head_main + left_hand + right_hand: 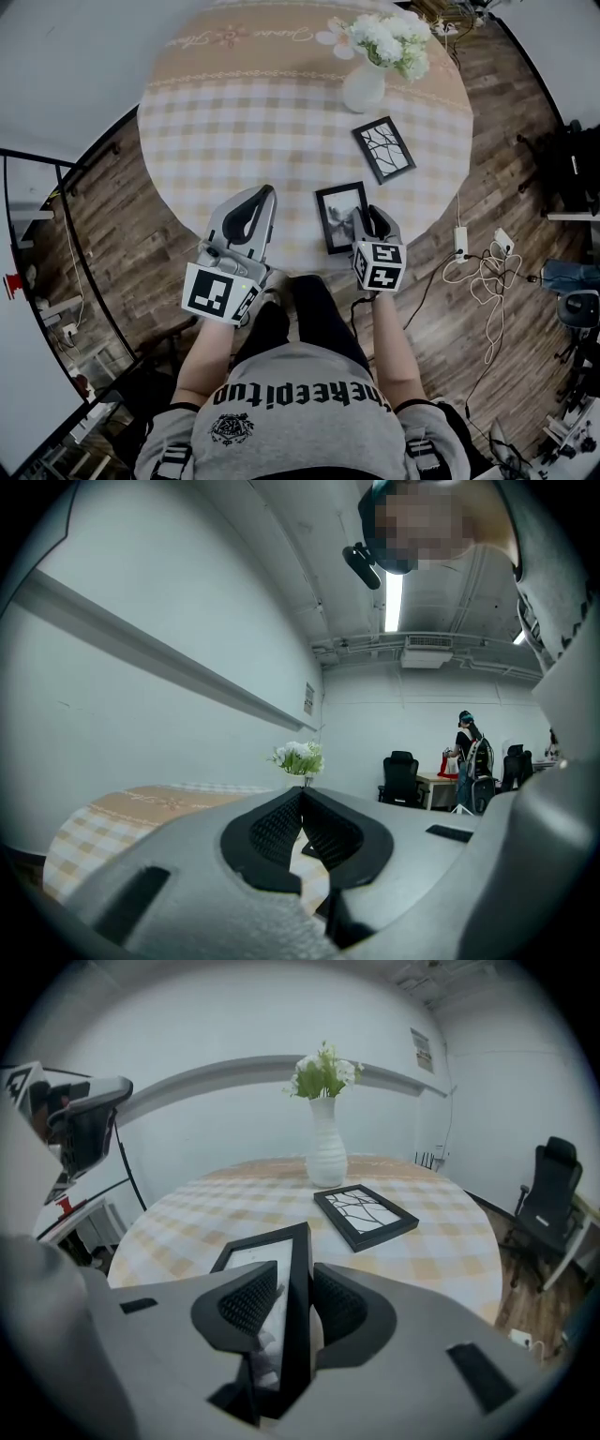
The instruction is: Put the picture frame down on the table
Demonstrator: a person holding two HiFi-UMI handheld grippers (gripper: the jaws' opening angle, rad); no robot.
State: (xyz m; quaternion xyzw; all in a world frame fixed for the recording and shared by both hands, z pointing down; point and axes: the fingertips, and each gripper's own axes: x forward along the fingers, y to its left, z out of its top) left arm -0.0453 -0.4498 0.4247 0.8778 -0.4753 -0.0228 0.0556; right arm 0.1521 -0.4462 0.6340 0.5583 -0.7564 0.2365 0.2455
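Head view: the black rectangular picture frame [341, 217] sits at the near edge of the round checked-cloth table [234, 122]. Left gripper view: left gripper [300, 803] clenched, empty. Right gripper view: right gripper [295, 1288] released, jaws straddling the frame's right edge.

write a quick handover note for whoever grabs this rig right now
Left claw: shut, empty, by the table's near edge.
Right claw: open, with the picture frame's near end between its pads, not pinched.
Picture frame: seems to lie on the table near its edge. A second frame and a vase sit farther back.
Done: frame down and released, it seems.
Left: draw the right claw clear.
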